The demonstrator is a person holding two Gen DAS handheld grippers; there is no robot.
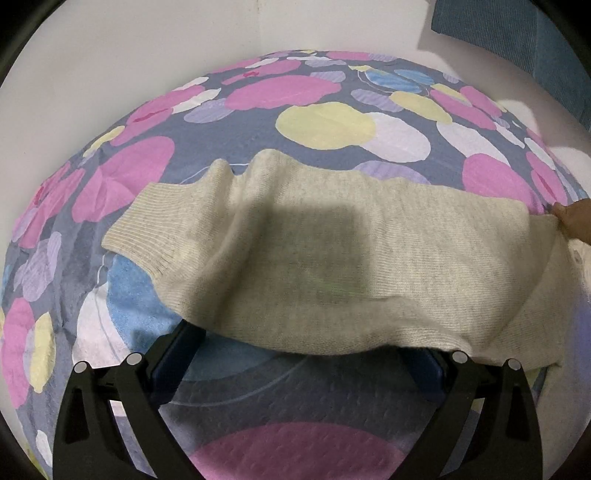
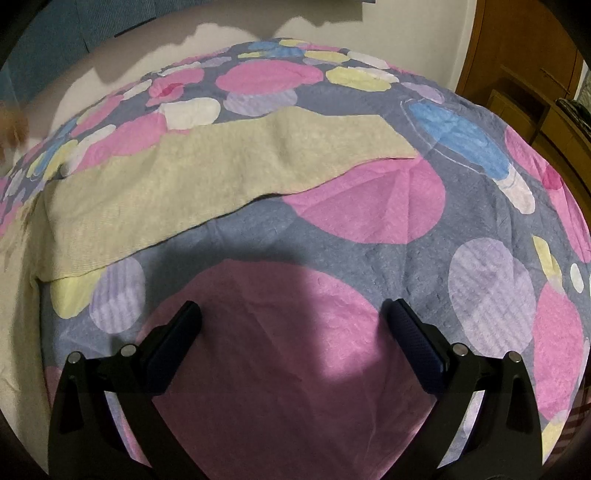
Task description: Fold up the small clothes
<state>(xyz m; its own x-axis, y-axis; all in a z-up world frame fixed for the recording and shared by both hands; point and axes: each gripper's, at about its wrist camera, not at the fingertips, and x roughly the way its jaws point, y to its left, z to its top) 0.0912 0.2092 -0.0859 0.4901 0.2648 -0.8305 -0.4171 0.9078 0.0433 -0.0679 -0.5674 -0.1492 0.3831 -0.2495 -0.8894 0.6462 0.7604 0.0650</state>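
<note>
A cream knit sweater [image 1: 332, 258] lies on a bed with a spotted cover [image 1: 314, 122]. In the left wrist view one sleeve with a ribbed cuff [image 1: 136, 229] stretches across, and its near edge drapes over my left gripper's fingertips. My left gripper [image 1: 299, 343] has its jaws wide apart under that edge. In the right wrist view the other sleeve [image 2: 207, 173] runs from the left to the upper middle. My right gripper [image 2: 293, 314] is open and empty above the spotted cover [image 2: 295, 350], short of the sleeve.
A fingertip [image 1: 576, 218] touches the sweater at the right edge of the left wrist view. White walls stand behind the bed, with a blue curtain [image 1: 498, 22] at the top right. Wooden furniture [image 2: 524, 81] stands at the right of the right wrist view.
</note>
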